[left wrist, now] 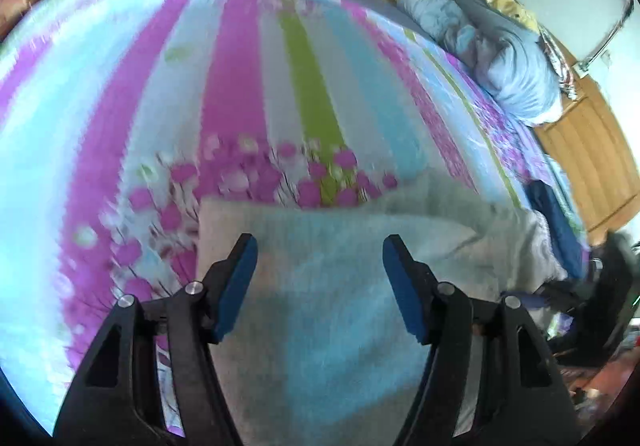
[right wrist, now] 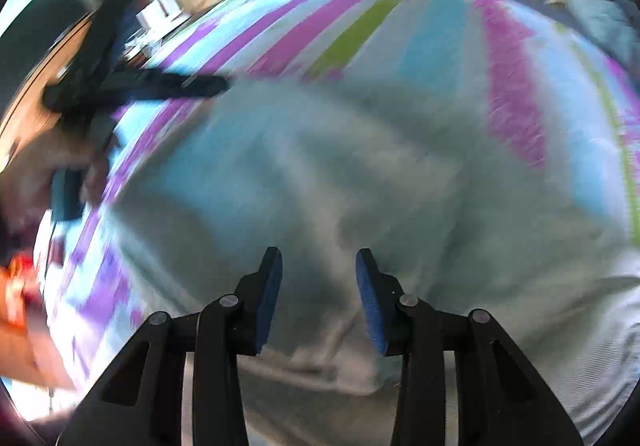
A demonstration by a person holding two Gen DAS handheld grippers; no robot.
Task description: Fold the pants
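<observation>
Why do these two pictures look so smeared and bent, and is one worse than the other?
Both views are fisheye, so the striped bedsheet bulges into a dome with dark corners. The left wrist view is blurred mostly over the sheet's flowers, though the left gripper stays sharp. The right wrist view is worse: the grey pants streak into soft bands, and only the right gripper is crisp.

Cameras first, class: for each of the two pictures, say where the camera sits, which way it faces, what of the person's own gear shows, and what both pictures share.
Left wrist view: sits on the left gripper, facing down along its open fingers at the grey pants on the striped bedsheet.
Right wrist view: sits on the right gripper, facing down at the blurred pants; the left gripper shows far left.
Shared: pants and bedsheet.
</observation>
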